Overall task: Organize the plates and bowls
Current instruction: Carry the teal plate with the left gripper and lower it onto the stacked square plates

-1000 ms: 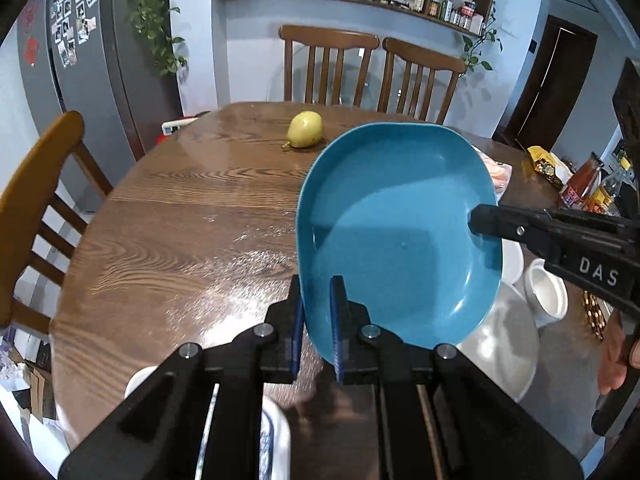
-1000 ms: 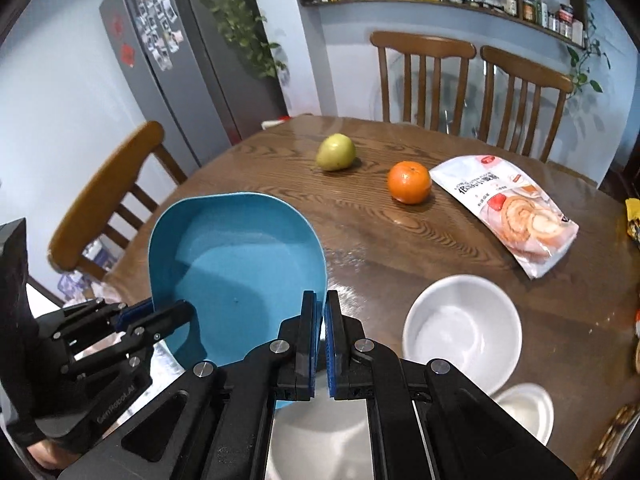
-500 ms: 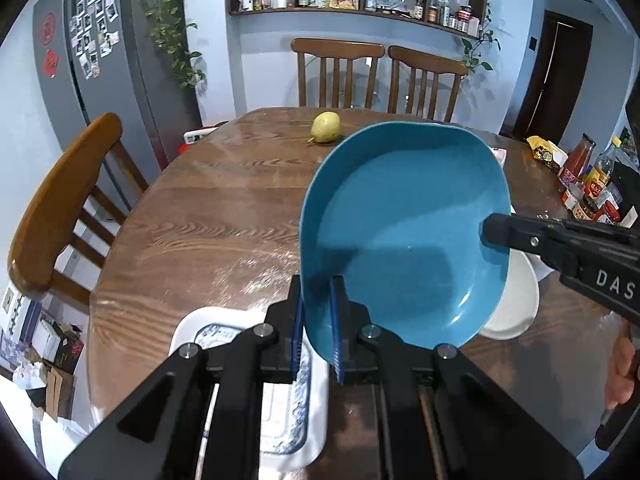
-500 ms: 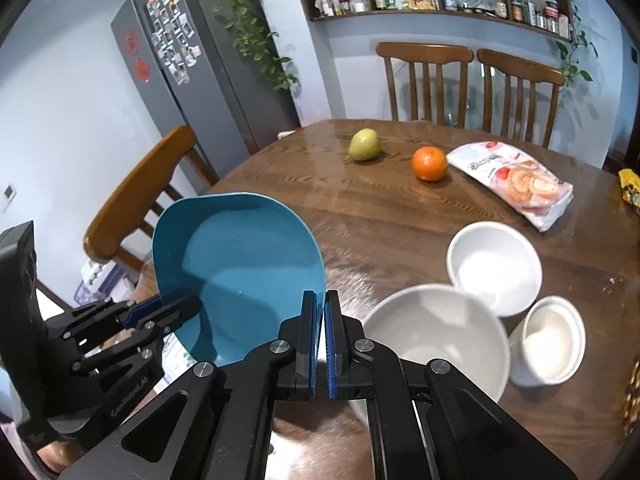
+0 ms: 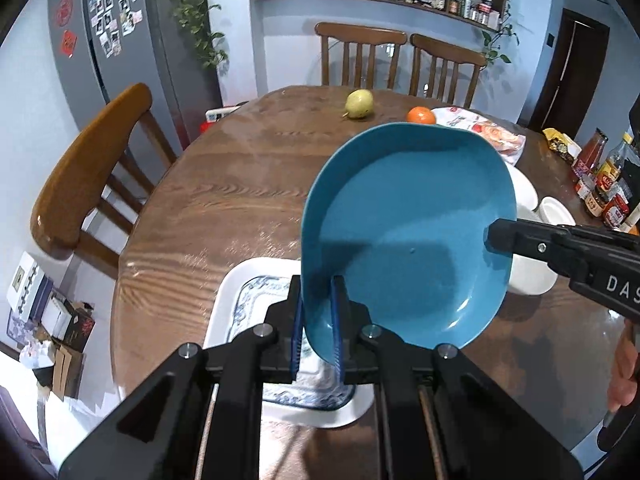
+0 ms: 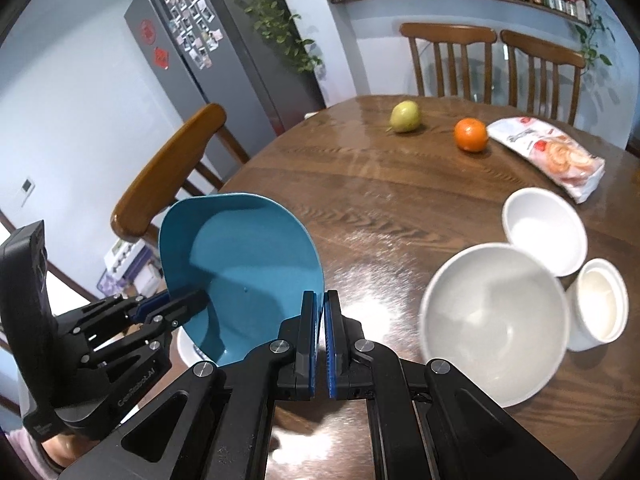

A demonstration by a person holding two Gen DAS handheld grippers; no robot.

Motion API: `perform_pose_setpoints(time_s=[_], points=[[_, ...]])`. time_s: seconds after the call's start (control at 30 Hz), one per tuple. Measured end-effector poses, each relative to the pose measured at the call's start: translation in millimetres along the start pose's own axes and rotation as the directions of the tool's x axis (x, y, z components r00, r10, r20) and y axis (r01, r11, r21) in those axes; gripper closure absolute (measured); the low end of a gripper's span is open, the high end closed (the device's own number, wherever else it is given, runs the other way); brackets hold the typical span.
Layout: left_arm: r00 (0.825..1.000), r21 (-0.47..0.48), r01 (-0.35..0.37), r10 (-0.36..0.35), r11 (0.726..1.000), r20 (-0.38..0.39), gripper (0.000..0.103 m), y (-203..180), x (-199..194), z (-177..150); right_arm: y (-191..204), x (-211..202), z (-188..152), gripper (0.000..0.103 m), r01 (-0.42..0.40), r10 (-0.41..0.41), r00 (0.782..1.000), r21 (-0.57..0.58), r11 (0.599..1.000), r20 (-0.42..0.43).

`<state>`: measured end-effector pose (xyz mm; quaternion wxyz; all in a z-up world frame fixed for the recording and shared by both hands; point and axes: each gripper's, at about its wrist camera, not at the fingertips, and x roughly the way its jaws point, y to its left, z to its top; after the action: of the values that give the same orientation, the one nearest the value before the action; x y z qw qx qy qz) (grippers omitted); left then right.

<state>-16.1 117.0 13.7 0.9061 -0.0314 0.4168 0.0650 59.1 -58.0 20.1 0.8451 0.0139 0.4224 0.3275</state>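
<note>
A teal plate (image 5: pixel 408 236) is held tilted above the table; it also shows in the right wrist view (image 6: pixel 240 276). My left gripper (image 5: pixel 318 320) is shut on its near rim. My right gripper (image 6: pixel 320 320) is shut on the opposite rim, and its fingertip (image 5: pixel 500 236) shows at the plate's right edge in the left wrist view. Under the plate lies a white rectangular plate with a blue pattern (image 5: pixel 260 300). A large white bowl (image 6: pixel 494 328), a smaller white bowl (image 6: pixel 544 228) and a white cup (image 6: pixel 598 308) stand at the right.
On the round wooden table (image 6: pixel 380 200) lie a pear (image 6: pixel 405 117), an orange (image 6: pixel 471 135) and a snack bag (image 6: pixel 548 156). Wooden chairs (image 5: pixel 88 176) stand at the left and far side. Bottles (image 5: pixel 604 184) stand at the right.
Both grippers have carried the teal plate back toward the near left of the table. The white patterned plate has come further into view beneath it.
</note>
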Motion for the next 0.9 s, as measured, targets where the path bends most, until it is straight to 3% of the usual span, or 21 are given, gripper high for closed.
perform_pose_setpoints(time_s=[0.4,0.73,0.9], points=[[0.994,-0.058,-0.048,0.042,0.997,-0.096,0.093,40,12,-21,26,45,-13,0.098,-0.069,0.072,0.991,0.026,0.997,-0.111],[0.979,-0.082,-0.062,0.045,0.995,-0.200,0.091,60,33,-36,35,76,-22,0.098,-0.087,0.096,0.976,0.055,0.995,-0.197],[0.976,-0.067,-0.064,0.048,0.996,-0.212,0.091,60,37,-35,33,85,-24,0.098,-0.068,0.081,0.972,0.066,0.995,-0.221]])
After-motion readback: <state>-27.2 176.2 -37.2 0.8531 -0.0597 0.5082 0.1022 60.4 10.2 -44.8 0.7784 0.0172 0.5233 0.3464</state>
